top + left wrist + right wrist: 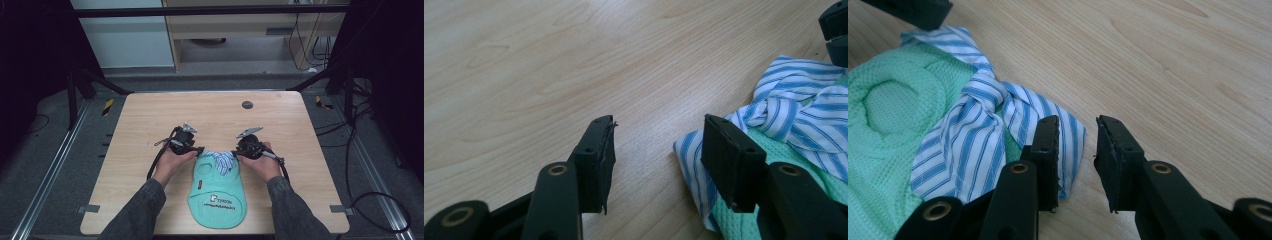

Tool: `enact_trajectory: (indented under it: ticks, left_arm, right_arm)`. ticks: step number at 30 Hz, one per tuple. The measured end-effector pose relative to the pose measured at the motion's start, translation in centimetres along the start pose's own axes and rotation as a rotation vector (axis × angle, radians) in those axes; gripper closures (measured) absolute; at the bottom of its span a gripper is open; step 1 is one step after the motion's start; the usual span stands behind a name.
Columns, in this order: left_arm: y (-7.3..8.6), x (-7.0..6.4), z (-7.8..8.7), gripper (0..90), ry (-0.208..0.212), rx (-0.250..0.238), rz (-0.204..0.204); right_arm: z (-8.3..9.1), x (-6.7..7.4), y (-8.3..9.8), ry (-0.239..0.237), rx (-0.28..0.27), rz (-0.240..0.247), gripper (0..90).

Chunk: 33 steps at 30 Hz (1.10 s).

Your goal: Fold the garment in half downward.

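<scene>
A small mint-green garment [217,195] with a printed logo lies flat near the table's front edge. Its blue-and-white striped collar [222,161], knotted like a tie, points away from the person. My left gripper [200,150] sits at the collar's left end. In the left gripper view my left gripper [659,145] is open over bare wood, and one pad [724,155] is above the striped collar's [804,115] edge. My right gripper [236,152] is at the collar's right end. In the right gripper view my right gripper [1078,145] is open, with a corner of the collar [973,135] reaching into the gap.
The wooden table [150,115] has a small dark round disc [247,105] near its far edge. Bare wood stretches to the left, to the right and beyond the garment. Cables [360,200] trail on the floor at the right.
</scene>
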State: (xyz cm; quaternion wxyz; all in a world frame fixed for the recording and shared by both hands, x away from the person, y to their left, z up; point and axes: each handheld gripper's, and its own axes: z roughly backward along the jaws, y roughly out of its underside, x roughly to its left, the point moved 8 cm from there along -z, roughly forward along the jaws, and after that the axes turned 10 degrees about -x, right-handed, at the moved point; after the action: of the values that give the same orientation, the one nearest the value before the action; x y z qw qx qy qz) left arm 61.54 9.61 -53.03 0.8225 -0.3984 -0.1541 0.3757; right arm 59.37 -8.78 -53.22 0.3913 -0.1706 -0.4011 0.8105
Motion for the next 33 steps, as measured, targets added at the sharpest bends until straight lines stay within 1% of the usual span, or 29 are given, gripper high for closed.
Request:
enact_trajectory:
  ticks: [2, 5, 7, 9, 11, 12, 13, 16, 18, 21, 22, 23, 24, 26, 28, 29, 30, 33]
  left_arm:
    - [0.4, -0.1, -0.3, 47.9, -0.003, 0.017, -0.009]
    - [0.7, -0.2, -0.5, 47.9, 0.001, 0.022, -0.005]
    - [1.1, -0.4, -0.7, 47.8, 0.000, 0.032, -0.013]
    - [1.3, -0.6, -0.9, 47.9, 0.011, 0.039, -0.013]
    - [1.3, -0.7, -0.9, 47.6, 0.010, 0.042, -0.028]
    - [1.3, -0.8, -1.0, 47.4, 0.009, 0.044, -0.033]
    - [1.4, -0.8, -1.0, 47.3, 0.012, 0.048, -0.033]
    - [1.5, -0.9, -1.2, 47.4, 0.014, 0.047, -0.026]
    - [1.6, -1.0, -1.2, 47.7, 0.011, 0.043, -0.034]
    - [1.6, -1.2, -1.2, 48.1, 0.014, 0.042, -0.045]
    - [1.6, -1.2, -1.2, 49.1, 0.014, 0.042, -0.045]
    - [1.6, -1.2, -1.1, 50.2, 0.016, 0.042, -0.047]
    - [1.7, -1.4, -1.1, 52.0, 0.025, 0.042, -0.053]
    - [1.7, -1.7, -1.0, 57.9, 0.043, 0.041, -0.057]
    - [1.7, -2.2, -0.9, 68.7, 0.074, 0.050, -0.061]
    - [1.7, -2.2, -0.9, 73.2, 0.074, 0.050, -0.061]
    - [1.8, -2.6, -0.9, 77.7, 0.091, 0.059, -0.062]
    - [1.8, -2.7, -0.8, 83.0, 0.089, 0.061, -0.074]
  right_arm:
    - [-0.1, 0.0, 0.0, 0.005, 0.003, -0.001, 70.7]
    - [-0.1, 0.0, 0.1, 0.004, 0.006, 0.003, 70.7]
    - [-0.1, 0.0, 0.0, -0.002, 0.000, 0.008, 70.2]
    - [-0.2, 0.1, 0.0, -0.002, 0.003, 0.000, 69.6]
    - [-0.4, 0.0, 0.1, 0.001, 0.013, 0.004, 68.0]
    - [-0.5, 0.1, 0.2, -0.002, 0.017, -0.003, 66.8]
    - [-0.7, 0.1, 0.3, 0.000, 0.024, 0.007, 64.9]
    - [-0.8, 0.2, 0.4, -0.002, 0.026, 0.004, 63.1]
    - [-1.2, 0.5, 0.7, -0.011, 0.033, 0.004, 61.2]
    - [-1.5, 0.7, 1.2, -0.014, 0.056, 0.004, 61.3]
    - [-1.5, 0.7, 1.2, -0.014, 0.056, 0.004, 61.3]
    - [-1.6, 0.8, 1.2, -0.014, 0.043, -0.005, 61.9]
    - [-1.6, 0.8, 1.2, -0.017, 0.040, -0.003, 62.8]
    - [-1.5, 0.9, 1.3, -0.027, 0.042, 0.002, 67.3]
    - [-1.5, 1.1, 1.3, -0.039, 0.046, 0.001, 74.6]
    - [-1.5, 1.1, 1.3, -0.039, 0.046, 0.001, 74.6]
    - [-1.5, 1.5, 1.2, -0.060, 0.049, -0.002, 80.9]
    - [-1.5, 1.7, 1.2, -0.064, 0.050, 0.008, 82.4]
